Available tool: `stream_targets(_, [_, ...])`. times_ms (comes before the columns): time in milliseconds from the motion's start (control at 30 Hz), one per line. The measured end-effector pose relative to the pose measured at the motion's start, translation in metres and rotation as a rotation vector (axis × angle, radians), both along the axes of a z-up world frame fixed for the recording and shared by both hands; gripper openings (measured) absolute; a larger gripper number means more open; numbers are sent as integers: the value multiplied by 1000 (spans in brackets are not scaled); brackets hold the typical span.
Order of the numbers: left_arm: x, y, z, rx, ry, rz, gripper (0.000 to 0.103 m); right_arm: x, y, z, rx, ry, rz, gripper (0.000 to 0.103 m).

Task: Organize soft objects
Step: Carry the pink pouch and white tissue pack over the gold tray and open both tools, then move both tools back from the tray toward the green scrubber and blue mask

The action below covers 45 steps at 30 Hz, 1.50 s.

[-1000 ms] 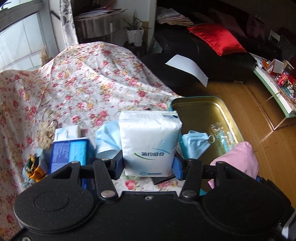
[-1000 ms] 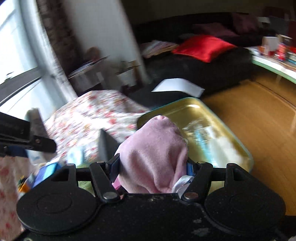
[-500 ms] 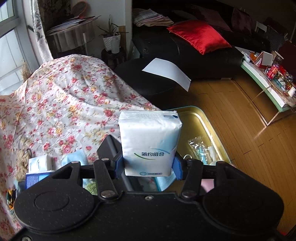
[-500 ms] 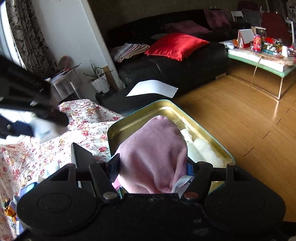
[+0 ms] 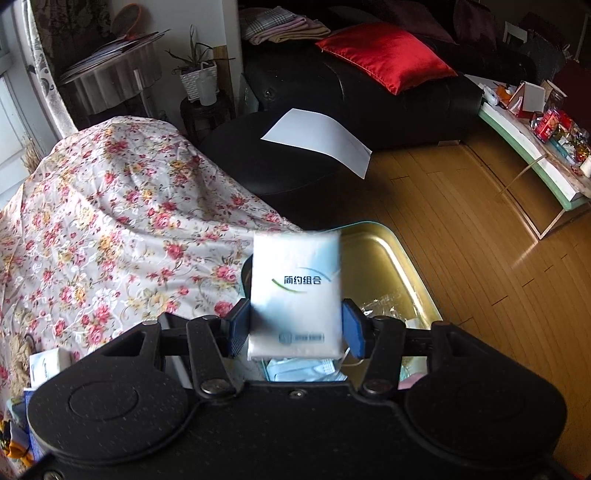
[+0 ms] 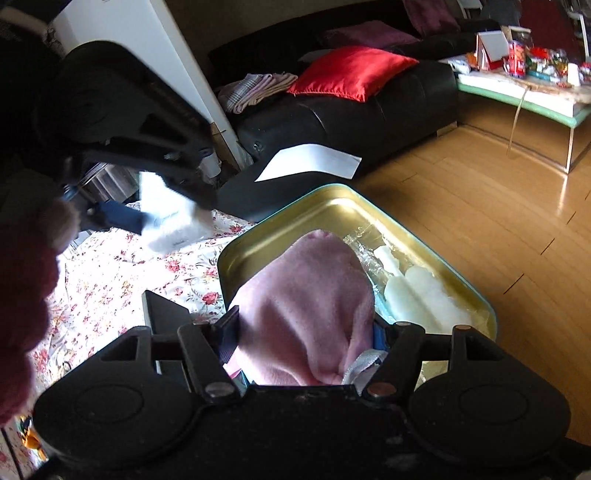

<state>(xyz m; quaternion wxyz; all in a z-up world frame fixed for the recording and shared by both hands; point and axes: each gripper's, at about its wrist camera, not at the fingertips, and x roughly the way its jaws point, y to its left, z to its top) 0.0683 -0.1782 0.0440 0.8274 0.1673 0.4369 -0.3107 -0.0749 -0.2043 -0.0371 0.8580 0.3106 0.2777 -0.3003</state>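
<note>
Both angled down: left gripper clamps tissue pack, right gripper pink cloth

I see a wood floor lit by sun, a black sofa with a red cushion and folded blankets. A potted plant stands by the white wall; a cluttered table stands at right.

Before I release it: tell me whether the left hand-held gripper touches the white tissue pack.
Touching. The left wrist view shows the left hand-held gripper with both blue pads pressed against the sides of the white tissue pack.
</note>
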Motion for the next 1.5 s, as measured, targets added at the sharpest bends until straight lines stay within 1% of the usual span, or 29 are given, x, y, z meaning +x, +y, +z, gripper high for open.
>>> stream_targets(167, [6,-17,-7,19,1,-3,51,4,-4,-5,27,12,-13,66])
stream_targets(333, [10,-26,-18,50,7,2,51,10,-2,-7,10,50,-10,67])
stream_targets(367, [10,-27,-19,53,8,2,51,10,-1,-7,6,54,-4,69])
stream_targets(433, [11,-28,-22,58,15,2,57,11,2,-5,-22,67,-13,74])
stream_targets(500, [12,-27,-22,55,17,9,58,13,7,-3,-77,83,-25,75])
stream_targets(567, [14,-25,-21,51,10,17,59,12,10,-1,-98,77,-18,75])
stream_targets(700, [17,-21,-18,49,3,32,60,11,12,1,-98,58,0,75])
stream_targets(900, [16,-14,-17,54,-3,36,63,12,9,1,-100,60,9,75])
stream_targets(1000, [15,-7,-14,54,-7,35,63,14,9,-1,-105,66,14,75])
stream_targets(1067, [14,-1,-12,53,-9,37,65,15,11,0,-107,70,19,76])
stream_targets(1100, [14,3,-10,50,-10,40,68,15,11,0,-109,70,20,75])
stream_targets(1200, [14,15,-5,45,-15,53,68,15,12,0,-116,73,24,76])
stream_targets(1500, [17,69,9,36,-28,113,73,16,17,-1,-146,104,44,76])
